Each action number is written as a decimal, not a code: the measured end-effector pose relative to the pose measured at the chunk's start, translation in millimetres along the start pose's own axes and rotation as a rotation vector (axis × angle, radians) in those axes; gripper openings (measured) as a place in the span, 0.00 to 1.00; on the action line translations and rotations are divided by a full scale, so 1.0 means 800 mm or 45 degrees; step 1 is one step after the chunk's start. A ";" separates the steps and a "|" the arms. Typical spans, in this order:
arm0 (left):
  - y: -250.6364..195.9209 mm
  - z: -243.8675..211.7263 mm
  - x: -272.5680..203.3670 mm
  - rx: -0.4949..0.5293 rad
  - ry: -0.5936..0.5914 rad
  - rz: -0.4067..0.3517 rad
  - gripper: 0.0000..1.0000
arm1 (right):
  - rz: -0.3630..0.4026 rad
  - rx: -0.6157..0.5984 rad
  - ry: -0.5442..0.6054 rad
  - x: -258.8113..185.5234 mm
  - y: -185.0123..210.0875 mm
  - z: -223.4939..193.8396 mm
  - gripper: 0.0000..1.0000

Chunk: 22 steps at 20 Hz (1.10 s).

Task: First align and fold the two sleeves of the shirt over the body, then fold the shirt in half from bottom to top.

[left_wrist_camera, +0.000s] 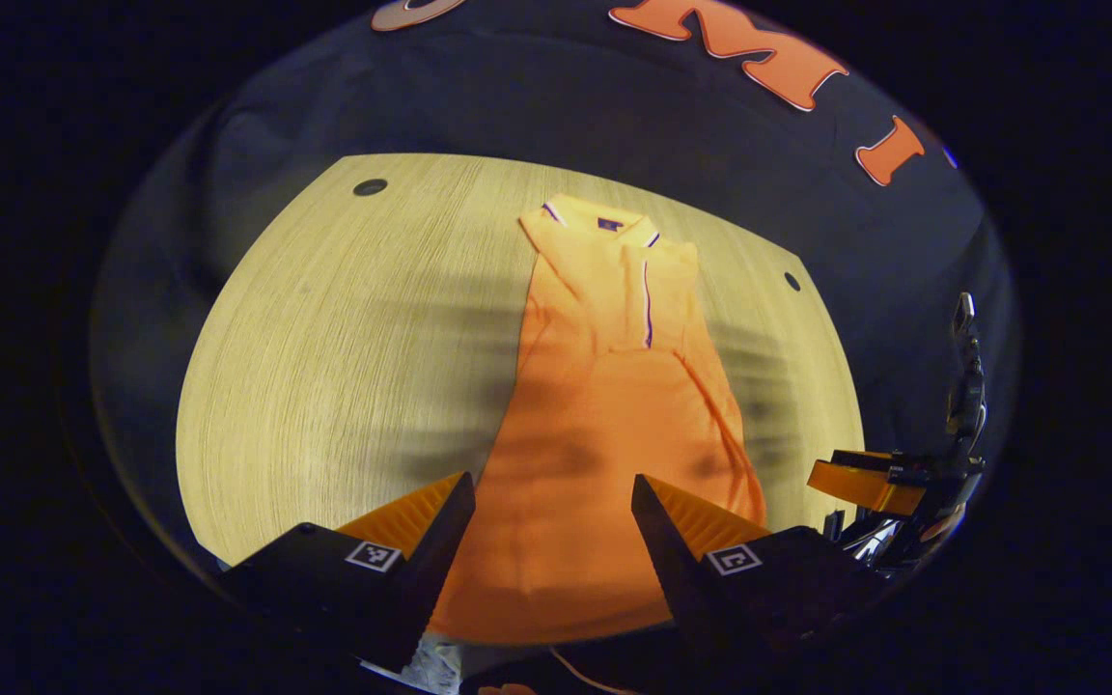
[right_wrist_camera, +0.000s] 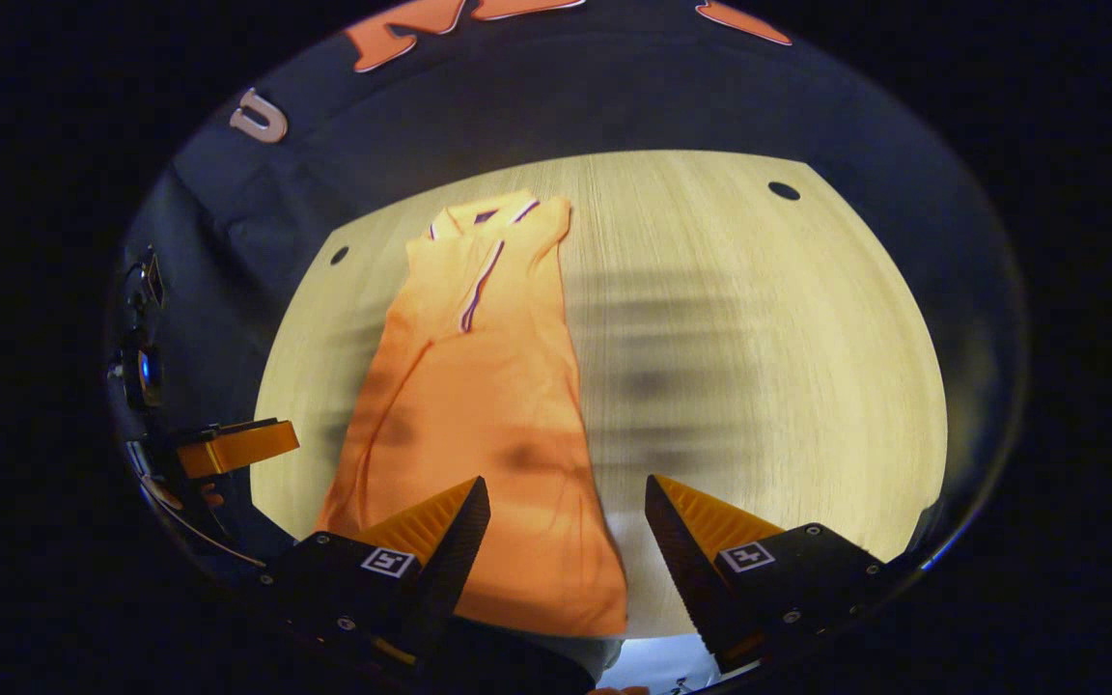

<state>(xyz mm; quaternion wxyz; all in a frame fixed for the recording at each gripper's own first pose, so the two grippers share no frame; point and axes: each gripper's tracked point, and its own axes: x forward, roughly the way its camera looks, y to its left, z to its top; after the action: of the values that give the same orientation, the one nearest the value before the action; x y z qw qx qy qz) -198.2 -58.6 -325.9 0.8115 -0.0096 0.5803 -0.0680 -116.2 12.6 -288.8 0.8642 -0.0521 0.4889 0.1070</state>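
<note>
Both sleeves seem already folded over the body, so the shirt lies as a narrow strip in the middle of the table, with the collar toward the top of the frame and the hem at the bottom. The left gripper hovers released over the hem, grasping nothing. The right gripper is also released, above the hem's lower right corner. The cloth looks light, soft and limp; I judge each hem corner is the best place to pinch.
</note>
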 end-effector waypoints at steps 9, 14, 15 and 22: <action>0.009 -0.126 -0.009 0.056 0.223 0.077 0.99 | -0.118 -0.067 0.304 0.024 0.019 -0.154 0.99; 0.019 -0.163 0.005 0.094 0.273 0.140 0.99 | -0.193 -0.059 0.341 0.033 -0.004 -0.168 0.99; 0.019 -0.167 0.008 0.093 0.288 0.140 0.96 | -0.189 -0.046 0.350 0.035 -0.004 -0.171 0.99; 0.029 -0.189 0.028 0.115 0.348 0.192 0.99 | -0.210 -0.061 0.409 0.046 0.009 -0.190 0.99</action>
<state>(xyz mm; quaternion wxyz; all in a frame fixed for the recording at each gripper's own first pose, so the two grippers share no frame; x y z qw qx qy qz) -331.1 -29.1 -398.5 0.7274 0.0801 0.6808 -0.0335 -226.0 -4.6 -398.8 0.7793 -0.1291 0.6120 0.0377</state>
